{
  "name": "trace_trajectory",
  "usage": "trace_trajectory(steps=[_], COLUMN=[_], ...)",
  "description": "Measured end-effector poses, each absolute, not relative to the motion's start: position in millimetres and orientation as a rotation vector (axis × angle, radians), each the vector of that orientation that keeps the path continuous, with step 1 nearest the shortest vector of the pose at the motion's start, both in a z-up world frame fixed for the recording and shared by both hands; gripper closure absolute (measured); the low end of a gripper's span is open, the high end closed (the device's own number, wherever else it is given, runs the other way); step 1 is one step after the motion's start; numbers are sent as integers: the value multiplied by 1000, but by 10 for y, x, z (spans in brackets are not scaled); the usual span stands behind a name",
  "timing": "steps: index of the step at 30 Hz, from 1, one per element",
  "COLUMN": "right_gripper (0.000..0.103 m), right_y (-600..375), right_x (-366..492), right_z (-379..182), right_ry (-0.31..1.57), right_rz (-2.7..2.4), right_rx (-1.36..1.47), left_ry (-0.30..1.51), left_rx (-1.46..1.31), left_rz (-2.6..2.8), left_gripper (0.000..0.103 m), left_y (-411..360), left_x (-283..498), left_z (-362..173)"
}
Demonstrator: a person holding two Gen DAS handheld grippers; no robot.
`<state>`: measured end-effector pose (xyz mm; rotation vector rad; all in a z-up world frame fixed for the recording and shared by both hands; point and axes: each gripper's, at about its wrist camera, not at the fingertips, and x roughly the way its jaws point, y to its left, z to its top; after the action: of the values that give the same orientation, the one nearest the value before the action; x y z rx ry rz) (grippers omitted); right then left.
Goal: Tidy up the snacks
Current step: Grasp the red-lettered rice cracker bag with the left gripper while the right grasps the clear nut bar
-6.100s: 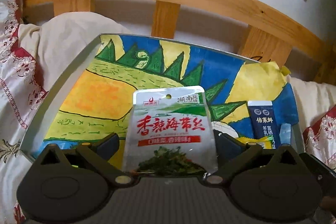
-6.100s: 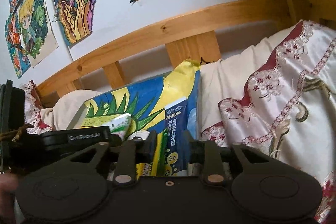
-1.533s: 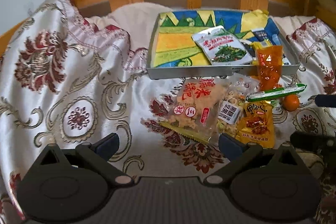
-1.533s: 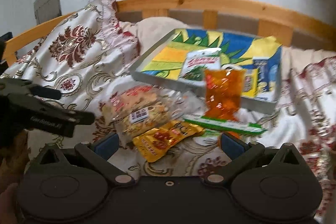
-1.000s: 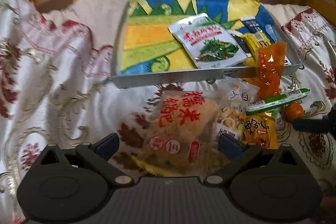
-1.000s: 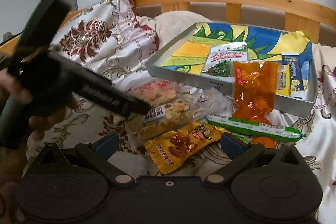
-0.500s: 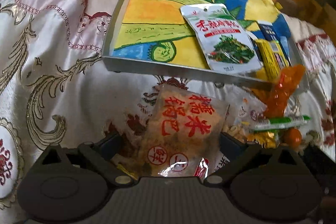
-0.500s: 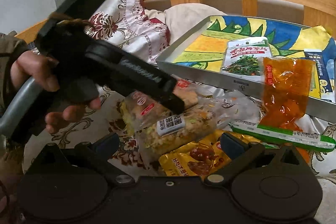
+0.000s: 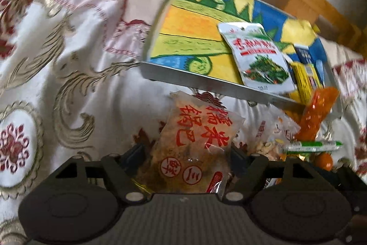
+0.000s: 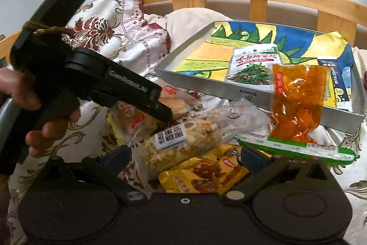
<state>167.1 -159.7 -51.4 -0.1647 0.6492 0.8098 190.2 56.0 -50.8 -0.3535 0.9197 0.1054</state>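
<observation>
The left gripper (image 9: 187, 156) is closing around the rice-cracker bag (image 9: 197, 144), whose long axis points toward the tray (image 9: 206, 82). A nut bag (image 10: 183, 137) crowds beside. The right gripper (image 10: 183, 159) gapes, empty.

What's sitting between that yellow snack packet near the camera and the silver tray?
In the right wrist view, a clear bag of mixed nuts lies between the yellow packet and the tray; the green-wrapped stick and orange pouch sit rightward.
</observation>
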Motion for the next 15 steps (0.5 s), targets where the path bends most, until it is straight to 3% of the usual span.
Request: trace_trajectory(steps=[7, 12, 15], right_gripper=[1, 17, 20], right_y=[-1177, -1195, -1229], right_x=[1670, 1782, 1789], right_z=[-553, -610, -612], right_ry=[608, 664, 695], right_rz=[726, 698, 712], right_rx=[-286, -237, -214], left_ry=[908, 904, 889], left_rx=[-493, -486, -530], left_rz=[138, 135, 130], left_gripper=[24, 24, 25], left_y=[752, 731, 765], left_x=[1860, 1873, 1838], left_z=[-521, -529, -523])
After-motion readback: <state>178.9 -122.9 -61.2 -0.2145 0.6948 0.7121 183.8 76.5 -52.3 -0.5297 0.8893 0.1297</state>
